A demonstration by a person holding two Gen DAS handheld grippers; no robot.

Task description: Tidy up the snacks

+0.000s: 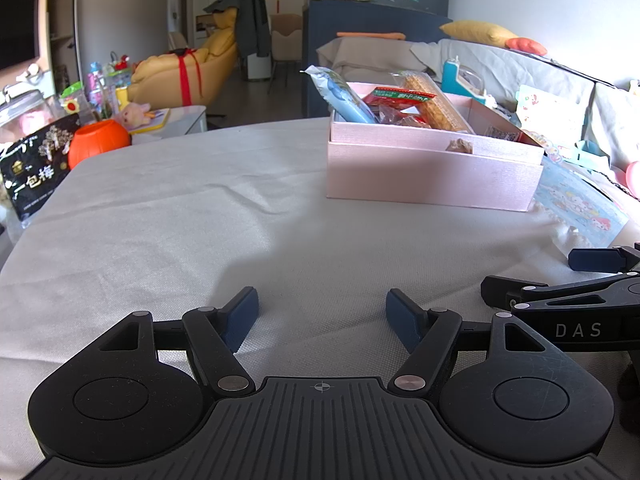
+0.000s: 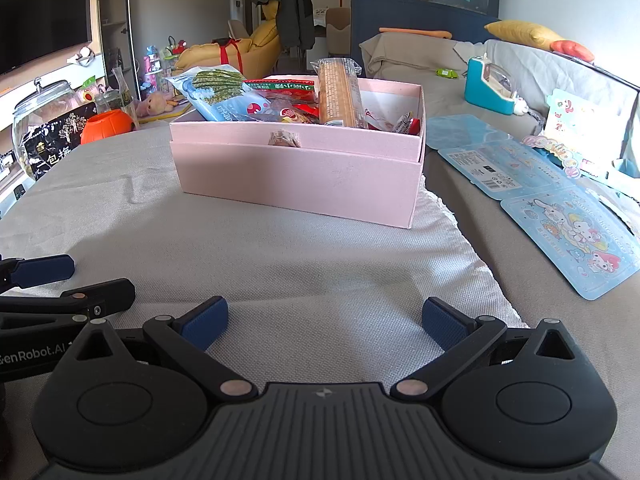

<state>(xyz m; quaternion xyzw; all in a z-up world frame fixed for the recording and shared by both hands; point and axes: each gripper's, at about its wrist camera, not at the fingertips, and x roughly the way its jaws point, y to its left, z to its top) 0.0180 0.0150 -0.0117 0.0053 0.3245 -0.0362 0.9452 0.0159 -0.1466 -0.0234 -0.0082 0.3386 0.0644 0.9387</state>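
Observation:
A pink box [image 1: 432,176] [image 2: 296,176] stands on the grey cloth ahead, holding several snack packs: a blue seaweed pack [image 2: 220,92] [image 1: 344,96], a long cracker pack [image 2: 340,92] [image 1: 432,100] and red wrappers [image 2: 280,88]. My left gripper [image 1: 322,312] is open over bare cloth, nothing between its blue pads. My right gripper [image 2: 324,320] is also open and empty, to the right of the left one. Both stay short of the box. In the left wrist view the right gripper [image 1: 560,280] shows at the right edge.
A black snack bag [image 1: 32,168] [image 2: 52,144], an orange pumpkin pot [image 1: 98,140] [image 2: 106,122] and a glass jar [image 2: 44,108] stand at the far left. Blue cartoon sheets [image 2: 568,236] [image 1: 576,204] lie right of the box. A sofa [image 2: 440,56] is behind.

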